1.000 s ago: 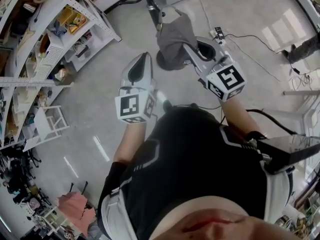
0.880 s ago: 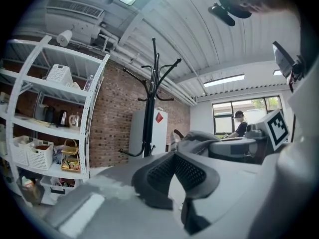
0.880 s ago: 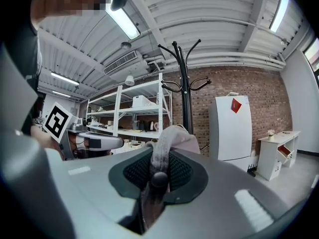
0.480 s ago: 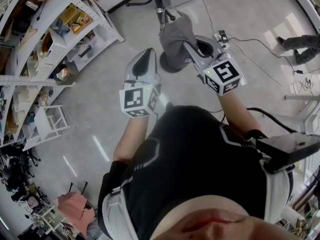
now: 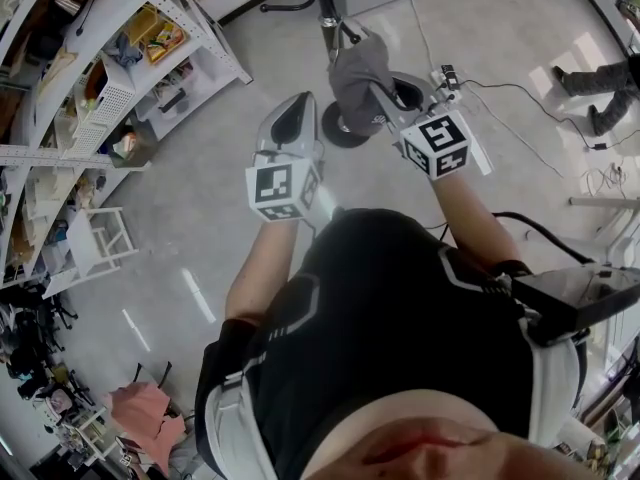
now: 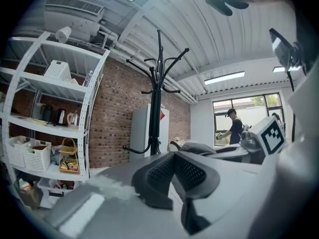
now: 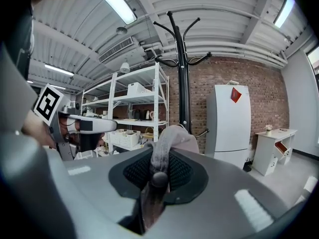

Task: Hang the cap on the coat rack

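A grey cap (image 5: 358,68) hangs from my right gripper (image 5: 386,95), whose jaws are shut on its fabric. In the right gripper view the cap (image 7: 172,139) bunches up between the pads, right in front of the black coat rack (image 7: 183,68). The rack's pole (image 5: 326,8) rises just beyond the cap in the head view, with its round base (image 5: 338,131) on the floor below. My left gripper (image 5: 296,111) hangs to the left of the cap, apart from it, jaws shut with nothing in them. From the left gripper (image 6: 178,177) the coat rack (image 6: 157,83) stands ahead with bare hooks.
White shelving (image 5: 120,63) full of boxes lines the left side. A white fridge (image 7: 229,123) and a small desk (image 7: 275,143) stand by the brick wall behind the rack. Cables (image 5: 520,103) trail over the floor at right. A person (image 6: 232,128) stands near the window.
Both grippers have moved forward toward the coat rack. The cap has come closer to the pole, still held by the right gripper.
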Available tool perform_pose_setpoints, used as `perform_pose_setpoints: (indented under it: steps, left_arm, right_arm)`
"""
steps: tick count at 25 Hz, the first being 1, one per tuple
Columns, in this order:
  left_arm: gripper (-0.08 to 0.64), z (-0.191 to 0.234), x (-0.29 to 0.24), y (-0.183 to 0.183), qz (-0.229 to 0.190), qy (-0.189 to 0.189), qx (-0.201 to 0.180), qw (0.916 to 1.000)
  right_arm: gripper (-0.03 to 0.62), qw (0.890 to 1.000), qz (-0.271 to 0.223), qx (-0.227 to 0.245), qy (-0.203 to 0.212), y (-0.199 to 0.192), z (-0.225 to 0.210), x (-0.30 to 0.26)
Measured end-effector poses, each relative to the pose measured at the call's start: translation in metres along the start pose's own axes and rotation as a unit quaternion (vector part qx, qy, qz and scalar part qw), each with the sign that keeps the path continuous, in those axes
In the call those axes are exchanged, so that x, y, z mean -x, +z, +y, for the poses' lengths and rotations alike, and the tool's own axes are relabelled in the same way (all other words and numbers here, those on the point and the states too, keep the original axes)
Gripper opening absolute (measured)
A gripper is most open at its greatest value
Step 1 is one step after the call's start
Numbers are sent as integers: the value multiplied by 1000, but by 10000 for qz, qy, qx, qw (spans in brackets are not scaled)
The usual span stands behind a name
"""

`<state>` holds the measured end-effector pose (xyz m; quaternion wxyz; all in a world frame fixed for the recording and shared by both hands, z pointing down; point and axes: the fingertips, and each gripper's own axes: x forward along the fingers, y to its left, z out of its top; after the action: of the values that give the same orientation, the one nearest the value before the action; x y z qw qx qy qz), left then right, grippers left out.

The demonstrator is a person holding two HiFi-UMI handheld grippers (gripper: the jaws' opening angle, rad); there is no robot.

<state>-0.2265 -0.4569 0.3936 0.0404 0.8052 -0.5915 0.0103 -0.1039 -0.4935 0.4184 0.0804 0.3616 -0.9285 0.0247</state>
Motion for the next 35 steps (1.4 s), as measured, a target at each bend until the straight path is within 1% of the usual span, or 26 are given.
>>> perform_pose_setpoints:
  steps: [8,16,22,35]
  left_arm:
    - [2,5,-17,-25,200,-128,24,9997]
    - [2,14,-32,-34,276,-206,84,9994]
    - [2,12,-35,-40,342,-243,50,9991]
    - [2,24,-43,-40,373,-297,19,9989]
  right_arm:
    - [61,9996,220,-80,-145,-29,-14,-18]
    - [61,9990,339,-136,-264,-52,-24,-36]
    - [61,9981,419,-168,-420,-73,-32,-41]
    - [61,9976,553,-133,-400,-82,-39,-78]
